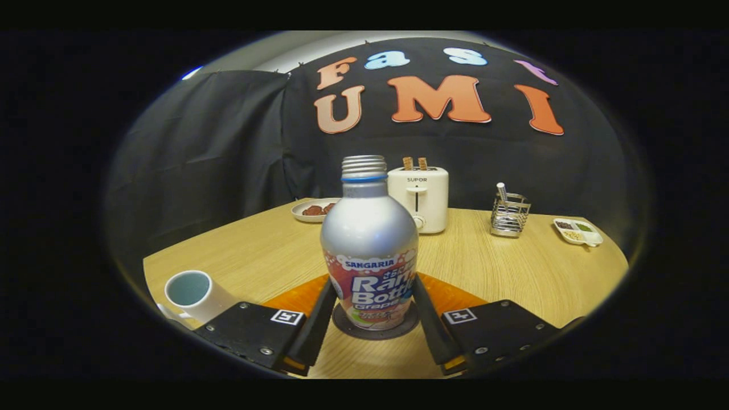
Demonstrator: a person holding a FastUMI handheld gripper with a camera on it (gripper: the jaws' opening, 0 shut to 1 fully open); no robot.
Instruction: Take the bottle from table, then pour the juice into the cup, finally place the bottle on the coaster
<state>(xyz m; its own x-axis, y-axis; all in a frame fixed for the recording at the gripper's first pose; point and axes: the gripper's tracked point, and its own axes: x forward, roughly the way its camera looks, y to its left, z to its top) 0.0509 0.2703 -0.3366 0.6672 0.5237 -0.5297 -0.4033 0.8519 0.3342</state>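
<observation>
Silver bottle (369, 239) pinched between gripper (373, 299) jaws.

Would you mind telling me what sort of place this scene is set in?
Probably a mock kitchen table in a recording booth: a toaster, a plate of food and a cup sit on a wooden table, while the gripper fingers flank a bottle.

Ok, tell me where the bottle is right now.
In the gripper view the bottle stands upright on the dark coaster, between the gripper fingers, with the toaster behind it.
</observation>
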